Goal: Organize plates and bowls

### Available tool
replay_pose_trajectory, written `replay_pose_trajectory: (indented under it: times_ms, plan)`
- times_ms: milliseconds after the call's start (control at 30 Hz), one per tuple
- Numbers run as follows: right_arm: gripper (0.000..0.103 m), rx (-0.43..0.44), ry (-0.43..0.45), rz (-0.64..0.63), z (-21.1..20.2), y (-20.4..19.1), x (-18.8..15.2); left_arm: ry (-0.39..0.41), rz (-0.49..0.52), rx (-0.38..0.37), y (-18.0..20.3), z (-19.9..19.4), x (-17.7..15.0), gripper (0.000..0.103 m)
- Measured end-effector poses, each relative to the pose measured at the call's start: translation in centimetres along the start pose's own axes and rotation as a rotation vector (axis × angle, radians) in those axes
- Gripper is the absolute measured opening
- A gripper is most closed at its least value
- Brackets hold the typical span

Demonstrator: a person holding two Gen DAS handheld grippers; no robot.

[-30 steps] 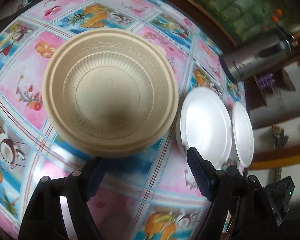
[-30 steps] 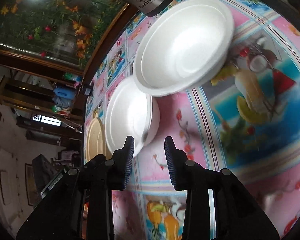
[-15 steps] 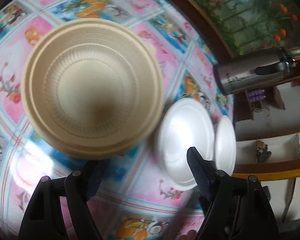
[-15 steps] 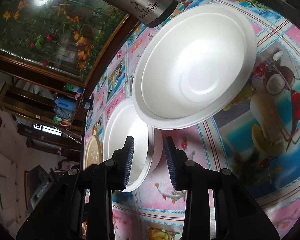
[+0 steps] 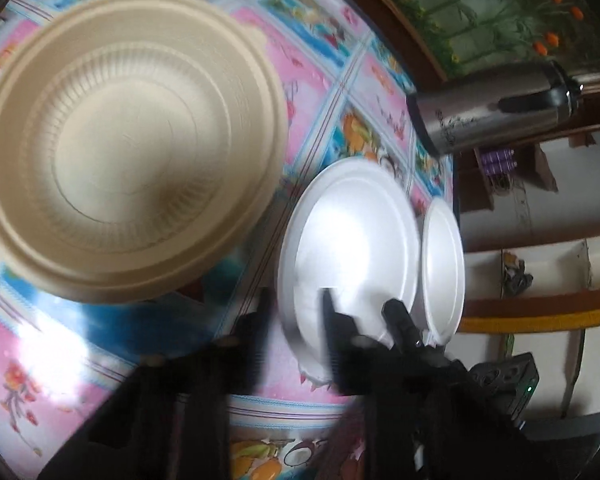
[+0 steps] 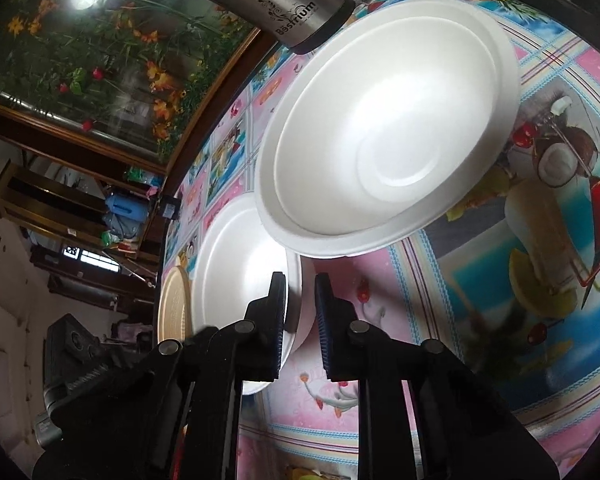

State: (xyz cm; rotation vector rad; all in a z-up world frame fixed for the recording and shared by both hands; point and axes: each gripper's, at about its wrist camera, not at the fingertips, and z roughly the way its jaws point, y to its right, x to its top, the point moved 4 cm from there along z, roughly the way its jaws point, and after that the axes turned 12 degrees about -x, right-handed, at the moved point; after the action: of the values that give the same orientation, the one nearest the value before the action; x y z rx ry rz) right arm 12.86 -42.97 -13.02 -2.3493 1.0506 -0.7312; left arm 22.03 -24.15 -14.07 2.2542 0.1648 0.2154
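Where both stood wider, left gripper (image 5: 292,316) and right gripper (image 6: 300,312) (closing just now) clamp one white bowl's (image 5: 352,248) rim.

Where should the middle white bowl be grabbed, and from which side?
By the thin rim of the middle white bowl, pinched across the wall, coming from its near edge: it sits upright and is too wide to span, with the beige bowl and the far white bowl crowding its sides.

Matt white foam bowls (image 6: 380,140); ribbed beige plastic bowl (image 5: 132,148); glossy tablecloth (image 5: 80,344); brushed-metal flask (image 6: 284,8).
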Motion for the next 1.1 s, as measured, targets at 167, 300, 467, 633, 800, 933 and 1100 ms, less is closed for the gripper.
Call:
replay_pose_trajectory:
  times_ms: [167,300,467,633,800,933,1100]
  plan:
    - [0.008,0.007,-0.011,0.009,0.3,0.2,-0.2,0.006,0.016,0.005,-0.3,0.2,-0.2,0.009]
    - [0.006,-0.007,0.007,-0.010,-0.1,-0.1,-0.4,0.016,0.041,0.004,0.1,-0.4,-0.2,0.009]
    - [0.006,0.003,0.009,-0.018,-0.3,-0.3,-0.5,0.003,0.040,0.009,-0.3,-0.4,-0.7,0.009]
    - [0.007,0.010,-0.018,-0.018,0.1,-0.4,-0.8,-0.005,0.022,0.007,-0.9,-0.7,-0.9,0.009]
    - [0.007,0.036,-0.049,-0.011,0.3,-0.5,-1.3,-0.006,0.040,0.013,-1.1,-1.6,-1.2,0.010]
    - [0.007,0.046,-0.058,-0.018,0.5,-0.6,-1.7,0.003,0.068,0.029,-1.4,-1.9,-1.7,0.010]
    - [0.007,0.032,-0.040,-0.046,0.4,-1.1,-2.2,0.009,0.096,0.025,-1.7,-2.0,-2.0,0.010]
